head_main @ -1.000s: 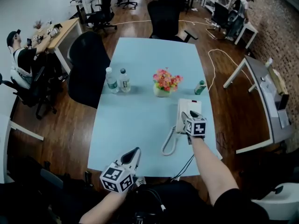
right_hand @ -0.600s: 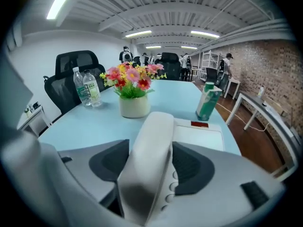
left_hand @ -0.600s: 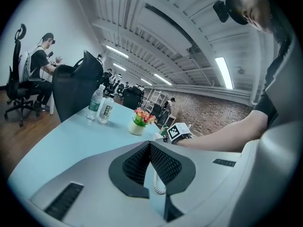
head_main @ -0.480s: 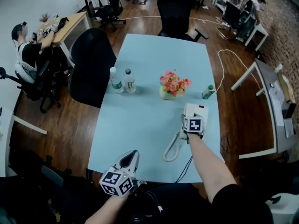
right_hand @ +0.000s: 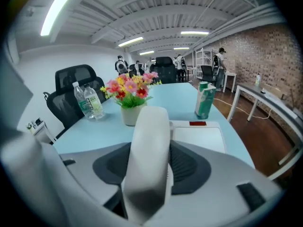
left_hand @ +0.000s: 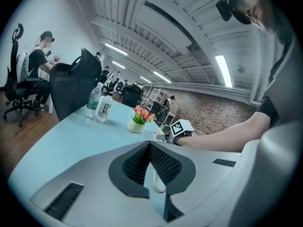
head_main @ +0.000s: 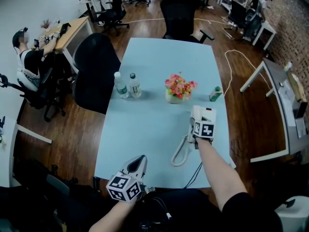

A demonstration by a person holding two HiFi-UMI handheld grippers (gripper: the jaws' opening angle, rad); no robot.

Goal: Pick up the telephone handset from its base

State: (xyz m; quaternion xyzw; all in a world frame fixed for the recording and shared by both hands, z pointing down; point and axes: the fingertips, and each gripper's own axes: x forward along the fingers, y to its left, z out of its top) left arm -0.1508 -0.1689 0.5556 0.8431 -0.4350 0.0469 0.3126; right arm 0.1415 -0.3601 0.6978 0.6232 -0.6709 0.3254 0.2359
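Observation:
The white telephone base (head_main: 206, 113) sits at the table's right edge, its coiled cord (head_main: 180, 151) looping toward me. My right gripper (head_main: 197, 121) points down over the phone's left side. In the right gripper view the handset (right_hand: 150, 126) lies on the base (right_hand: 199, 135) and runs between the two jaws, which are closing; the dark pads (right_hand: 189, 167) meet its sides with no gap showing. My left gripper (head_main: 140, 161) hovers at the table's near edge, shut and empty, as the left gripper view (left_hand: 149, 146) confirms.
A pot of flowers (head_main: 178, 92) and a green carton (head_main: 215, 94) stand just beyond the phone. Two water bottles (head_main: 127, 85) are at the table's left. Black office chairs (head_main: 95, 64) flank the light blue table (head_main: 145, 124). A person sits at a desk, far left.
My right gripper has sunk a little onto the handset, and its marker cube has rolled slightly. The left gripper has hardly moved.

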